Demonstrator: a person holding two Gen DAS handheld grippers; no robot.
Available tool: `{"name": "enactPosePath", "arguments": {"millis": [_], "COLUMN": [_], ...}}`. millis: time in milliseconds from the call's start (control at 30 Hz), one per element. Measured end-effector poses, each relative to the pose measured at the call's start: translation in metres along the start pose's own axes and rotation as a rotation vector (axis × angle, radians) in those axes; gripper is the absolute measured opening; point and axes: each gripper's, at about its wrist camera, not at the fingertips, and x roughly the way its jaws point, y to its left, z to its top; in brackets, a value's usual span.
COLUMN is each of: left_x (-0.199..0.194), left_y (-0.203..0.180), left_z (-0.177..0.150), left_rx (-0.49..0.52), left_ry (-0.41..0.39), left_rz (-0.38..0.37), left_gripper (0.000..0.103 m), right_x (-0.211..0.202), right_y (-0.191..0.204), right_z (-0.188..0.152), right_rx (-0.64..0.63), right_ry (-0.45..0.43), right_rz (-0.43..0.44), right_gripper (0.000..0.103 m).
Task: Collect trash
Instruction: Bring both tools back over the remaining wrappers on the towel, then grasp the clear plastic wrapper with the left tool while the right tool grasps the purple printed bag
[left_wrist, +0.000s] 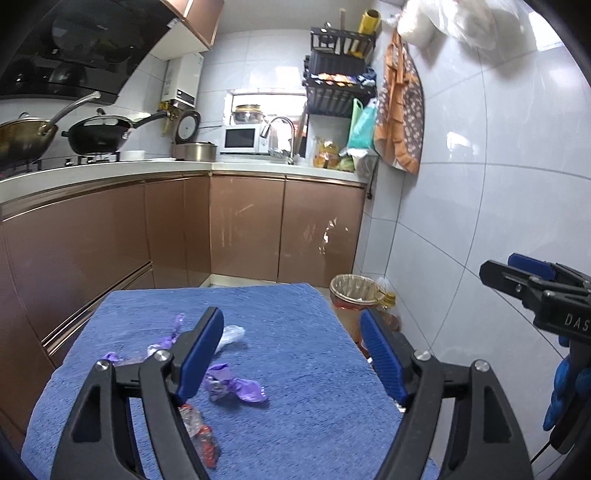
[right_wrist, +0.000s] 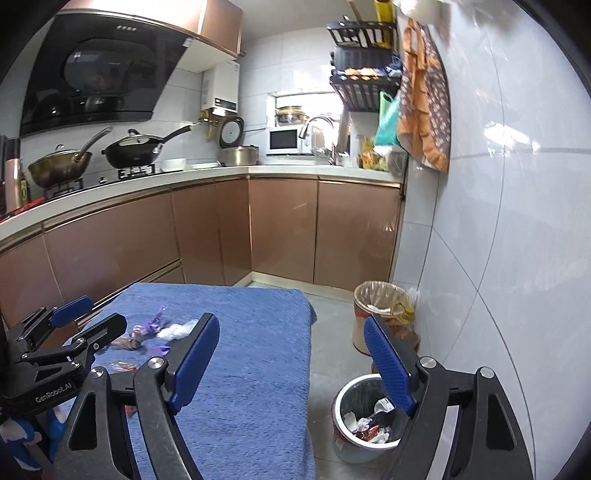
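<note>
Several candy wrappers lie on a table covered by a blue towel (left_wrist: 295, 369): purple ones (left_wrist: 236, 387), a white crumpled one (left_wrist: 231, 336) and a red one (left_wrist: 199, 432). My left gripper (left_wrist: 291, 354) is open and empty, just above and right of the wrappers. My right gripper (right_wrist: 291, 362) is open and empty, off the towel's right edge, above a small grey bin (right_wrist: 364, 417) that holds crumpled trash. The wrappers also show in the right wrist view (right_wrist: 173, 330). Each gripper shows in the other's view, the right one (left_wrist: 532, 284) and the left one (right_wrist: 70, 332).
A taller lined bin (right_wrist: 380, 314) stands by the tiled wall (right_wrist: 498, 258), with a bottle beside it. Brown cabinets (left_wrist: 243, 225) and a counter with woks, microwave and sink run along the back and left. An apron hangs on the wall.
</note>
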Motion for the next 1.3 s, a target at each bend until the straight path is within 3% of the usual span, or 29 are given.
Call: {"name": "enactPosePath", "arguments": {"millis": [467, 867, 1033, 1300], "left_x": [-0.026, -0.029, -0.012, 0.048], "left_y": [0.088, 0.165, 0.172, 0.165], "left_z": [-0.024, -0.071, -0.088, -0.126], "left_rx": [-0.125, -0.148, -0.122, -0.16], "left_ry": [-0.031, 0.013, 0.078, 0.276], "left_rz": [0.088, 0.229, 0.205, 0.063], "left_gripper": [0.077, 0.077, 0.077, 0.077], "right_x": [-0.007, 0.037, 0.076, 0.167], "right_y": [0.049, 0.06, 0.071, 0.098], "right_z": [0.026, 0.035, 0.023, -0.019], "right_rx": [-0.129, -0.138, -0.148, -0.164], "right_ry": [-0.006, 0.039, 0.097, 0.293], "right_rz": [0.007, 0.063, 0.158, 0.328], "right_gripper": [0.081, 0.081, 0.081, 0.081]}}
